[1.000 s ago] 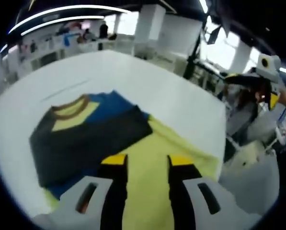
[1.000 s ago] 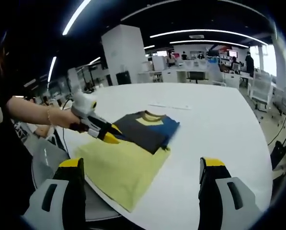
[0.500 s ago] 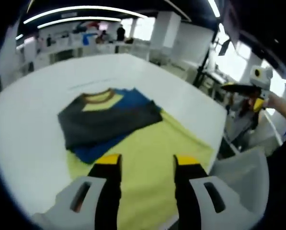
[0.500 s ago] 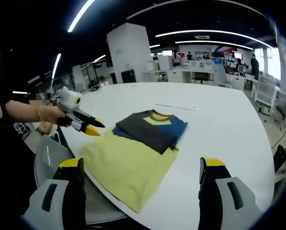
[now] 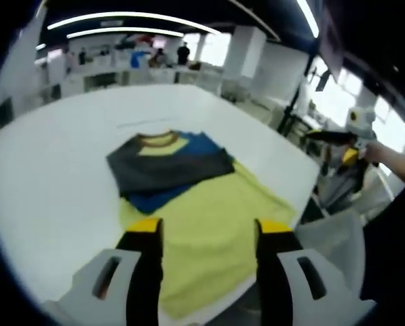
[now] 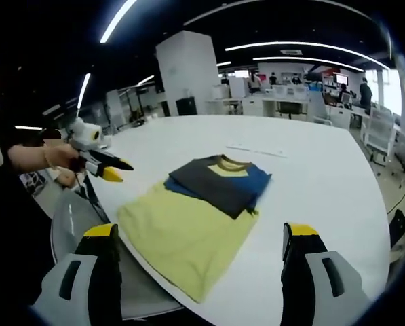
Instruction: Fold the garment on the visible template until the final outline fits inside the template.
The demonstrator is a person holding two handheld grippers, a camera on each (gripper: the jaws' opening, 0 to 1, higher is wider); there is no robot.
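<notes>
My folded T-shirt (image 6: 219, 182) lies half over the yellow template (image 6: 182, 234), its collar end off the template's far edge. Both my left gripper (image 5: 208, 229) and right gripper (image 6: 200, 239) hang empty, jaws apart, near the template. Leaving it there risks failing the fit.

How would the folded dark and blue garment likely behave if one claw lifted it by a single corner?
The garment is probably floppy: it lies flat in soft stacked layers on the yellow template, so a corner lift would likely undo the folds. It looks thin, so probably light. Pushed across the white table, it may bunch rather than slide.

Folded dark-blue garment (image 6: 220, 183) overlapping yellow template (image 6: 185, 236)
</notes>
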